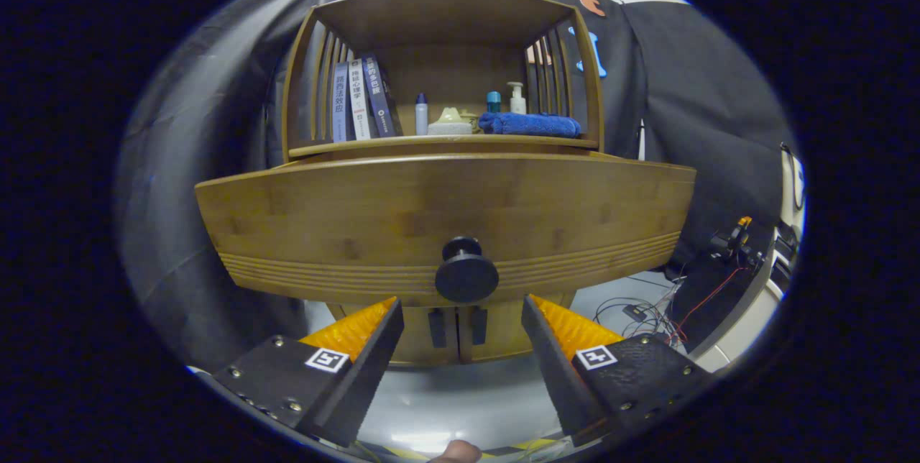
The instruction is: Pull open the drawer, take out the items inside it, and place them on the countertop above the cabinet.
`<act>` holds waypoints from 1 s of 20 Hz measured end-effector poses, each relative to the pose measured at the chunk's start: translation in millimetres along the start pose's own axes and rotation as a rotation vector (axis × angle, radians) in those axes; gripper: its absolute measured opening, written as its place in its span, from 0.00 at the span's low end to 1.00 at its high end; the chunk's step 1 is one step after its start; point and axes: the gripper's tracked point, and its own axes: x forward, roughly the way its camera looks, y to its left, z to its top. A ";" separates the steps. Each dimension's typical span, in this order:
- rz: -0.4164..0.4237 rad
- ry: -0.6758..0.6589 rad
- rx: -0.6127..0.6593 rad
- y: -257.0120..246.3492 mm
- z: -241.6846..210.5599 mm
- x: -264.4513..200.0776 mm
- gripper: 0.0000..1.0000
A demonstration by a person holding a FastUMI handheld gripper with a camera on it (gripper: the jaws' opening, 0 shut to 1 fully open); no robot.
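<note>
From where I sit at the controls, the gripper (pixel 460 308) is spread wide with nothing between its fingers; the left finger (pixel 363 355) and the right finger (pixel 557 359) stand well apart, and the drawer's round dark knob (pixel 466 272) sits just ahead of the gap, a little above the tips and touching neither. Starting at the left, I see the wooden drawer (pixel 345 222) front reaching out broad and curved across my view, with grooved lines along its lower edge. I cannot tell what lies inside it. Above it is the countertop (pixel 445 143) of the cabinet, framed by slatted sides, and on its left stand three books (pixel 357 100), leaning slightly. Moving toward the middle, a small bottle with a blue cap (pixel 421 114) stands beside a pale dish-like object (pixel 451 121). Farther right, a folded blue towel (pixel 530 124) lies on the countertop, with a white pump bottle (pixel 516 98) and a teal-capped container (pixel 493 101) behind it. Below the drawer I see two dark cabinet door handles (pixel 457 326) between the fingers. At the far right, loose cables (pixel 650 308) trail over the floor.
</note>
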 end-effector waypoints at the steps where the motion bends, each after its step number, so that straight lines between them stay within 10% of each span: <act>1: -0.006 -0.011 -0.003 -2.0 2.9 4.0 0.99; 20: 0.130 -0.180 -0.012 5.4 27.5 51.8 0.94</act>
